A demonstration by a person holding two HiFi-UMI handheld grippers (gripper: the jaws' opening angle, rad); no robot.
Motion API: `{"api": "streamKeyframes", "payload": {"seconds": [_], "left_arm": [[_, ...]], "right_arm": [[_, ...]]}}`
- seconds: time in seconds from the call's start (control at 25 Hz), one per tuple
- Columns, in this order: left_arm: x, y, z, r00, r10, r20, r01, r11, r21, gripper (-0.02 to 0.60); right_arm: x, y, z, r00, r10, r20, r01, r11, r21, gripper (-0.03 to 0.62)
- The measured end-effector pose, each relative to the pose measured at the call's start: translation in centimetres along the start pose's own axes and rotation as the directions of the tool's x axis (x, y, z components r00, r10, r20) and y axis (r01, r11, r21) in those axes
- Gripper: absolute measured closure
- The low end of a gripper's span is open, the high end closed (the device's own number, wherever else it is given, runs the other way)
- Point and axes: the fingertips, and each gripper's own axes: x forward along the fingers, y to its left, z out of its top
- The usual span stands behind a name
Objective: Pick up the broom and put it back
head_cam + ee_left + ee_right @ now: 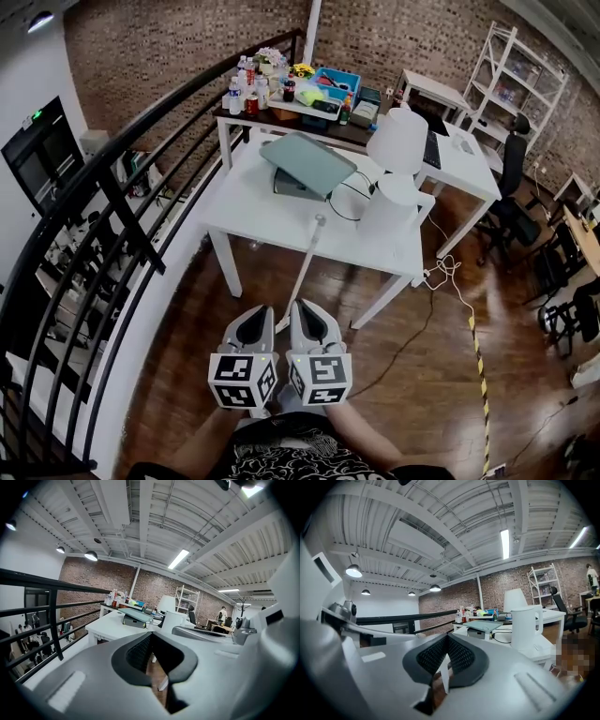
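Observation:
The broom shows as a thin white handle (305,267) leaning against the front edge of the white table (272,225). Its lower end runs down between my two grippers and is hidden there. My left gripper (257,314) and right gripper (306,311) are held side by side over the wooden floor, just short of the table, with the handle in the gap between them. Both have their jaws closed tip to tip, with nothing gripped. In the left gripper view the left gripper (150,633) points at the table. The right gripper (447,636) shows a white strip of handle (444,673) behind its pads.
A curved black railing (122,187) runs along the left. On the table stand a white kettle (389,202), a lamp (398,141) and a grey laptop (309,161). A cable (450,281) and yellow-black tape (480,375) lie on the floor at right, near an office chair (511,187).

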Motion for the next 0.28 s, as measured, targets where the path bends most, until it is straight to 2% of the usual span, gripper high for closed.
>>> {"api": "streamKeyframes", "payload": {"seconds": [0.28], "left_arm": [[-0.16,-0.16,-0.22,1.000,0.005,0.004,-0.005,1.000,0.006,0.578]], "right_arm": [[-0.37,0.04,-0.01,1.000,0.011,0.014,-0.011,1.000,0.013,0.594]]}}
